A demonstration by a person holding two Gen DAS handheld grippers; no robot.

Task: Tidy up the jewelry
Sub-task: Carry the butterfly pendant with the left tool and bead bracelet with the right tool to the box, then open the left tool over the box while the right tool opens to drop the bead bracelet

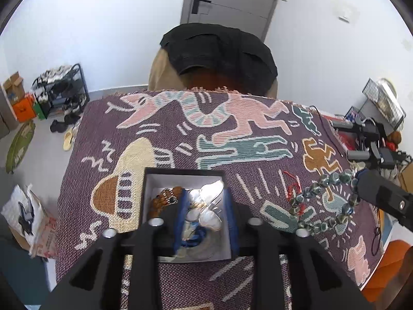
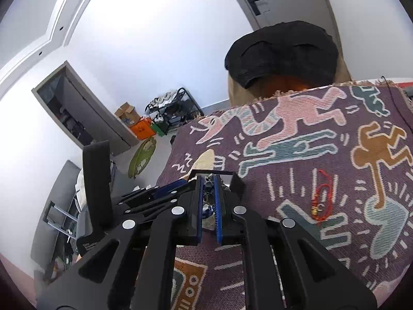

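A: Left wrist view, and the left tongs [image 1: 206,214] are spread wide at lower centre, released, nothing between the blue pads [image 1: 180,217].

B: Right over the box [image 1: 149,188], aren't they? Black walls, pale inside, sitting on the patterned cloth [image 1: 232,118] that covers the counter.

A: Yes, and it's well stocked: a brown bracelet [image 1: 165,197] at its left, white shell pieces [image 1: 209,206] in the middle, something blue lower down that I can't make out.

B: Now look right of frame. A grey-green bead bracelet [image 1: 322,201] hangs as a loop above the cloth.

A: It's pinched at its upper right by the right tongs [image 1: 357,180], coming in from the right edge.

B: From the right wrist view, the right tongs [image 2: 209,206] are clenched narrow at centre, beads [image 2: 207,183] just visible in the slit between the pads.

A: The box's far rim [image 2: 214,172] peeks out beyond those fingertips, with the left tongs [image 2: 165,193] just to the left.

B: And a red cord bracelet [image 2: 321,199] lies flat on the cloth, right of centre, well apart from the box.

A: Same red cord [image 1: 291,186] shows in the left view, between the box and the hanging loop.
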